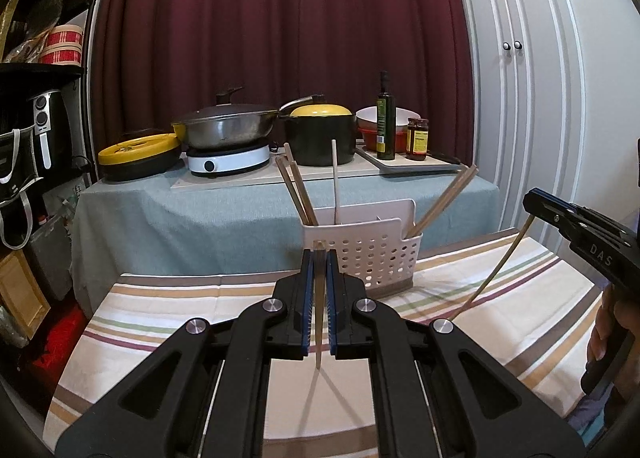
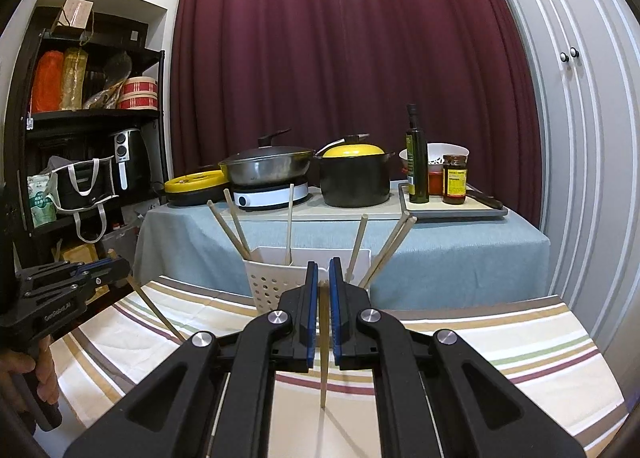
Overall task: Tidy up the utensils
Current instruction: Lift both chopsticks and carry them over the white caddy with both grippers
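Each tool is clamped on a single chopstick above the striped desk (image 1: 160,318). The left tool (image 1: 319,258) has its blue pads pressed together on a pale chopstick (image 1: 319,338) that runs down between them, its lower tip hanging free just over the cloth. The right tool (image 2: 324,270) grips a second chopstick (image 2: 323,370) the same way; in the left wrist view that stick (image 1: 496,262) slants from the tool down toward the cloth. The white perforated holder (image 1: 372,258) stands on the far part of the desk, already carrying several chopsticks that lean outward to its left and right, with one nearly upright in the middle. Both held sticks are outside the holder, near it but not over its opening. The main risk, as I judge it, is in the drop: the sticks are pinched near their upper ends, so a long free length swings below and could strike the holder's rim or knock the leaning sticks out. The holder looks light and could tip or slide if pushed sideways. A thin, smooth stick may also twist or slip between the pads when tilted. With both tools heading for the same small opening, they could collide unless one goes first.
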`<act>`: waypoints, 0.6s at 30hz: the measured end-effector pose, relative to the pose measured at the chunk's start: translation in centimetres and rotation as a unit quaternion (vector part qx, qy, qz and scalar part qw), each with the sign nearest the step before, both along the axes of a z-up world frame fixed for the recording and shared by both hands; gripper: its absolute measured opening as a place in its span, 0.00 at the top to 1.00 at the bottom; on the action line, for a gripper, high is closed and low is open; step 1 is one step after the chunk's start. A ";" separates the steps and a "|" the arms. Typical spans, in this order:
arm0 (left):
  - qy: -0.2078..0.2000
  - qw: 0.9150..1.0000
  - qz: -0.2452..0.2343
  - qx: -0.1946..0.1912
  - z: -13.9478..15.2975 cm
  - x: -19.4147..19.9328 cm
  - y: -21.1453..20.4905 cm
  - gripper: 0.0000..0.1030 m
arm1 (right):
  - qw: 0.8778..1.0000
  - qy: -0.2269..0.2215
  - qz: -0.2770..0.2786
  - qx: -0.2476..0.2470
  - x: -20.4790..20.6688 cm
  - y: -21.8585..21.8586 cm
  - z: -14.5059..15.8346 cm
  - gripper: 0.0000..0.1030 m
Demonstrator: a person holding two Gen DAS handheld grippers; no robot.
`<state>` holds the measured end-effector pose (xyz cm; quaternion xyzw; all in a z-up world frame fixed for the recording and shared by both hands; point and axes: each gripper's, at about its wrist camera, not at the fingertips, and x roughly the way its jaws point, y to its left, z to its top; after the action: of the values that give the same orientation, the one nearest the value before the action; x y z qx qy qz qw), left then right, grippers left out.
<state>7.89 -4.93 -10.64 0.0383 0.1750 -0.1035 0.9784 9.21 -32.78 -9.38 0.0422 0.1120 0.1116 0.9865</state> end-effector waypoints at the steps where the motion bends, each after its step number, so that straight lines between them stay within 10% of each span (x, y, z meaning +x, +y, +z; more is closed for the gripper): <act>1: 0.000 1.000 0.000 0.000 0.1 0.1 0.0 0.94 | 1.000 0.000 0.001 0.000 0.1 0.1 0.0 0.94; 18: 0.004 1.000 0.002 0.006 0.2 2.0 0.0 0.94 | 1.000 0.003 -0.001 -0.009 1.5 0.4 0.6 0.94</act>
<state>9.92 -4.92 -10.44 0.0432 0.1793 -0.1011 0.9776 10.73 -32.38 -8.78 0.0342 0.1163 0.1099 0.9865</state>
